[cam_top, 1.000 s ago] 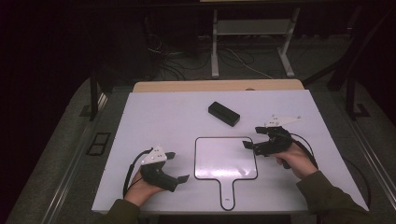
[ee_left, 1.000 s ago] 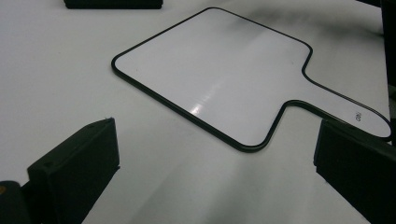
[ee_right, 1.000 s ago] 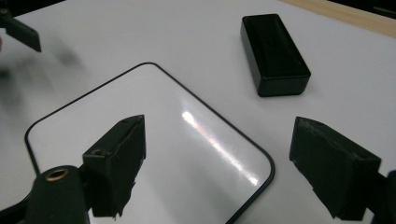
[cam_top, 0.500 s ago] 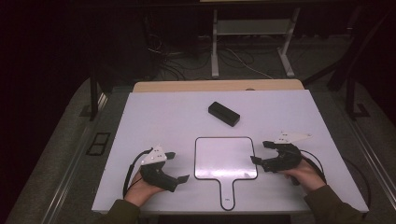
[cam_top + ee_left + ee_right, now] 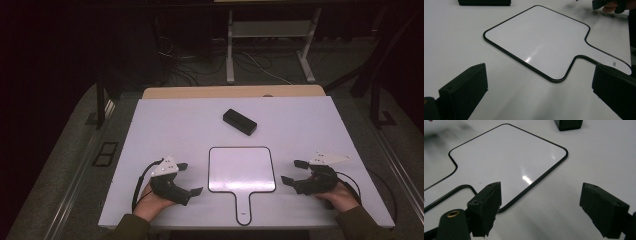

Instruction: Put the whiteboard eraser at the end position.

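Grippers flank the paddle-shaped whiteboard (image 5: 241, 170), both spread wide and empty.

From above I see my left gripper (image 5: 189, 179) left of the board, my right gripper (image 5: 294, 172) right of it, a black box (image 5: 240, 121) beyond; the right gripper view adds glare on the board's surface.

board (image 5: 241, 169) ctr on table (image 5: 165, 125) | box (image 5: 239, 122) behind | claws flank (L (image 5: 189, 178), R (image 5: 294, 171))

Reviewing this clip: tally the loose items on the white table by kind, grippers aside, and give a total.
Paddle-shaped whiteboard: 1
Black rectangular block: 1
Total: 2
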Demonstrator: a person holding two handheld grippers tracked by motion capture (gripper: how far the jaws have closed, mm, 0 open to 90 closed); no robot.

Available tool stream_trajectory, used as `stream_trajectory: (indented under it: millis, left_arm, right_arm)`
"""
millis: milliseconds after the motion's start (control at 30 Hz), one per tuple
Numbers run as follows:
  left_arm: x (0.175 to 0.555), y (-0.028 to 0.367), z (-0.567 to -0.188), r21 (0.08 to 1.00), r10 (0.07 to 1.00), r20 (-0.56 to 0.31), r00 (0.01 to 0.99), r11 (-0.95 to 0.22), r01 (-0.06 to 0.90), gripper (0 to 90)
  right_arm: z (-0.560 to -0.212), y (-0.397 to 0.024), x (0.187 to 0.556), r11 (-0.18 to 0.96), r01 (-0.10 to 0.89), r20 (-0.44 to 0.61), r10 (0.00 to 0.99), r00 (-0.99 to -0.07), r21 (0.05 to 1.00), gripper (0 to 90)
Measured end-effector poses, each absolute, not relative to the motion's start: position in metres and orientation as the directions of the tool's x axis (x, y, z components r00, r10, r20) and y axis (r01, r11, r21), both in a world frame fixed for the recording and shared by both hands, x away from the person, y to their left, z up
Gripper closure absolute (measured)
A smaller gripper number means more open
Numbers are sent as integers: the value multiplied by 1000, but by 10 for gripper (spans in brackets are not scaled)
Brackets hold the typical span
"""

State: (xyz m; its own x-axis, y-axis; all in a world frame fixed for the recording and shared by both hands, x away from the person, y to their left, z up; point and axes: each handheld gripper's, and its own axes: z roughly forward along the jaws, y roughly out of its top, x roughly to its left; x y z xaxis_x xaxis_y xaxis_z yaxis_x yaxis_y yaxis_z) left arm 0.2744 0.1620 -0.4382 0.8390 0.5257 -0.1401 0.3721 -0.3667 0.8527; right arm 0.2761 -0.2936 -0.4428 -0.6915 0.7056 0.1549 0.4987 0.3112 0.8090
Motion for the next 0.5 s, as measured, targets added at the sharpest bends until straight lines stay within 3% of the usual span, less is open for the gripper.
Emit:
stream_trajectory:
  millis: [500]
  left_arm:
    - [275, 163, -439, 848, 527, -131, 840, -379, 370, 0]
  right_arm:
    - [-444, -296, 268, 352, 469, 114, 690, -715, 810, 163]
